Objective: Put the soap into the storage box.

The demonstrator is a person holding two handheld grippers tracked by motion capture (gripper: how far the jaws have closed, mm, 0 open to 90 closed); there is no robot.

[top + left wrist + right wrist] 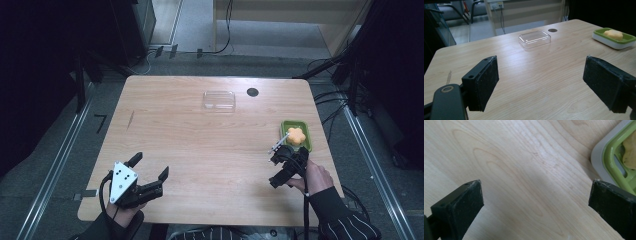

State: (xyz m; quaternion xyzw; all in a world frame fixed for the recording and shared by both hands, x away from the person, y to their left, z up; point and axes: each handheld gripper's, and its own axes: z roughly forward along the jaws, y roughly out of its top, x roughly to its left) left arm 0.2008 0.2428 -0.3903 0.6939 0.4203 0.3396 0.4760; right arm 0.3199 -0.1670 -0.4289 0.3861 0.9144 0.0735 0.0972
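A green soap dish (303, 131) with a white base sits near the table's right edge, holding a yellow flower-shaped soap (296, 135). My right gripper (280, 156) hovers just in front of the dish, pointing down at the wood, open and empty. The right gripper view shows the dish corner (609, 157) beside the right jaw. My left gripper (149, 167) rests at the front left of the table, open with nothing between its jaws. A clear plastic lid (219, 100) lies at the back centre. From the left gripper view, the lid (534, 38) and the dish (614, 41) lie far ahead.
A dark round hole (252, 92) is in the wooden table (200, 150) near the lid. Cables and dark stands line the floor around the table. A thin white stick (279, 141) leans off the dish's left side.
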